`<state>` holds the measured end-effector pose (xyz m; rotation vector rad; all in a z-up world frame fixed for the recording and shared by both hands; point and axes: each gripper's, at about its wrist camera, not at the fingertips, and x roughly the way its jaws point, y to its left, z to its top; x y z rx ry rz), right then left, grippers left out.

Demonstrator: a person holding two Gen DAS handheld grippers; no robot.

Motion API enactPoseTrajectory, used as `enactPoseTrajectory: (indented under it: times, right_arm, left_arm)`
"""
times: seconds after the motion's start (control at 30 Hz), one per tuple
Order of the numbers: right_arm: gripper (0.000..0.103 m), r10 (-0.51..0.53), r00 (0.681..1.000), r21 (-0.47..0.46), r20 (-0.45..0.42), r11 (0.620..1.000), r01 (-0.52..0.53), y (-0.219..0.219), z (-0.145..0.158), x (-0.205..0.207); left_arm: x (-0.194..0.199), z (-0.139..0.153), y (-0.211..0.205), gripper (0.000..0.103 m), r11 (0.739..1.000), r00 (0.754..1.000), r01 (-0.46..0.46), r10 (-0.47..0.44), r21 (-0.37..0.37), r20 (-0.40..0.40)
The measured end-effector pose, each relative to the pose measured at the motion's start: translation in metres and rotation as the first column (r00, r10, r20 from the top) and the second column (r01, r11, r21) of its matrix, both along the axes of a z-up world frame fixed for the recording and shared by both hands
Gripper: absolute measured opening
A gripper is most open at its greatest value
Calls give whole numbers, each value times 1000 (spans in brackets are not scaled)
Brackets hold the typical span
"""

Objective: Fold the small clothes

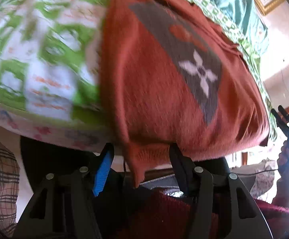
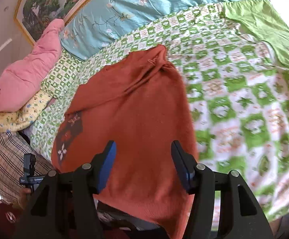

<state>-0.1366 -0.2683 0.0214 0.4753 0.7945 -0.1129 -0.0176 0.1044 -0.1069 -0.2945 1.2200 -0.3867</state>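
Rust-orange knitted sweater (image 2: 136, 107), soft and fuzzy with a ribbed hem, lies spread on the bed, its hem hanging over the near edge; every place below is given relative to it. Left gripper (image 1: 140, 155) has its black plastic fingers (image 1: 177, 159) spread apart with a dangling corner of the hem between them, neither pad pressing the knit, so it is released; one finger carries a ridged blue pad. Right gripper (image 2: 143, 153) hovers above the plain side of the sweater, jaws apart and clamping nothing. Along the other side runs a dark grey woven band (image 1: 186, 59) with a white four-petal flower and orange blobs. Under the sweater lies a thin cotton sheet in a green-and-white check print (image 2: 234, 91). Beyond its far end sit a glossy teal flowered quilt (image 2: 124, 10) and a puffy pink quilted blanket (image 2: 24, 75), with a gold-framed landscape picture (image 2: 42, 6) behind them. Beside the banded edge lies a brown plaid cloth (image 2: 6, 159)
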Motion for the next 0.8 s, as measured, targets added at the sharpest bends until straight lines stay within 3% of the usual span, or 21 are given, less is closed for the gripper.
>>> enactPoseTrajectory:
  times: [0.3,0.47,0.53,0.57,0.6,0.63,0.67,0.7,0.8]
  right_arm:
    - [61,-44,996,-3,-72,999,44,-19,-5,-35]
    - [61,55,988,22,-145,998,-53,-6,-24,-35]
    - [62,83,984,5,-155,996,-83,2,-29,-32]
    - [61,96,984,6,-151,995,-96,5,-31,-31]
    - [54,104,983,17,-150,995,-103,6,-32,-29]
    - [46,104,983,19,-151,995,-103,7,-34,-29]
    - [22,99,983,16,-156,995,-98,6,-35,-28]
    - [13,90,983,28,-159,996,-87,3,-36,-29]
    - [12,92,992,124,-85,989,-81,-8,-33,-36]
  left_arm:
    - [1,-8,-14,54,999,999,41,-41,3,-1]
    - [6,-10,-20,50,999,999,40,-40,13,1]
    - [7,-11,-22,46,999,999,37,-37,11,-1]
    - [7,-12,-22,38,999,999,38,-38,10,1]
    - [6,-12,-23,26,999,999,43,-43,8,4]
    - [5,-11,-24,20,999,999,50,-50,11,11]
    - [3,-9,-24,11,998,998,58,-59,20,24]
    - [0,-5,-26,7,997,996,71,-72,28,44]
    - [-12,12,-28,6,991,985,127,-130,35,113]
